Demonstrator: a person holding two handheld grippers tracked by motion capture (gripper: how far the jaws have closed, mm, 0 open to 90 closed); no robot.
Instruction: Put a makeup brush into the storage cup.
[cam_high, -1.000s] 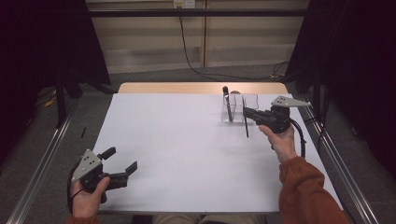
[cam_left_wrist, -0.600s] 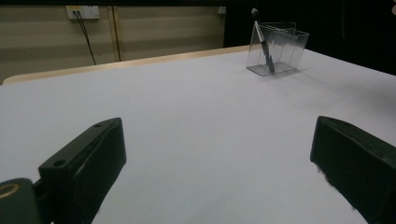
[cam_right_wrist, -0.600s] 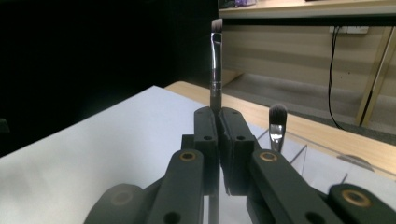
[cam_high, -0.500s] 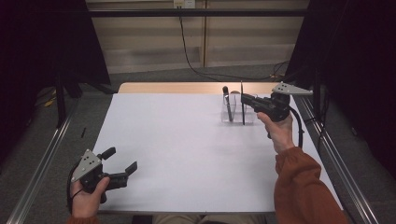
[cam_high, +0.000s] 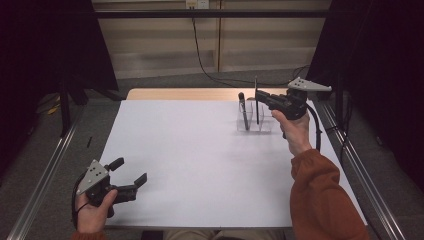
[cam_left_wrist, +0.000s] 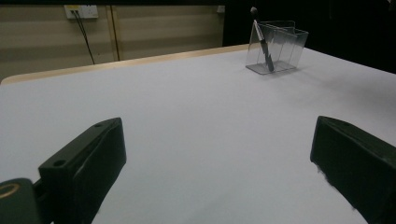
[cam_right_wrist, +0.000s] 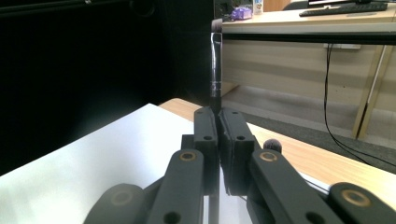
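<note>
My right gripper (cam_high: 258, 95) (cam_right_wrist: 218, 116) is shut on a thin black brush (cam_high: 256, 84) (cam_right_wrist: 215, 65). It holds the brush upright, bristles up, with the handle's lower end reaching down at the clear holder (cam_high: 264, 126) at the table's far right. A second dark brush (cam_high: 243, 111) (cam_left_wrist: 265, 44) leans in that holder (cam_left_wrist: 280, 46), and its tip (cam_right_wrist: 272, 145) shows just past my right jaws. At the near left corner my left gripper (cam_high: 131, 170) (cam_left_wrist: 219, 140) rests low over the table, open, with nothing between its jaws.
The white table top (cam_high: 200, 160) has a wooden strip (cam_high: 185, 94) along its far edge. Metal rails (cam_high: 360, 165) run along both sides. A black cable (cam_high: 200, 55) hangs down the back wall.
The right hand has risen and shifted slightly left and away, carrying the brush from a tilt to upright over the holder. The left gripper has stayed put.
</note>
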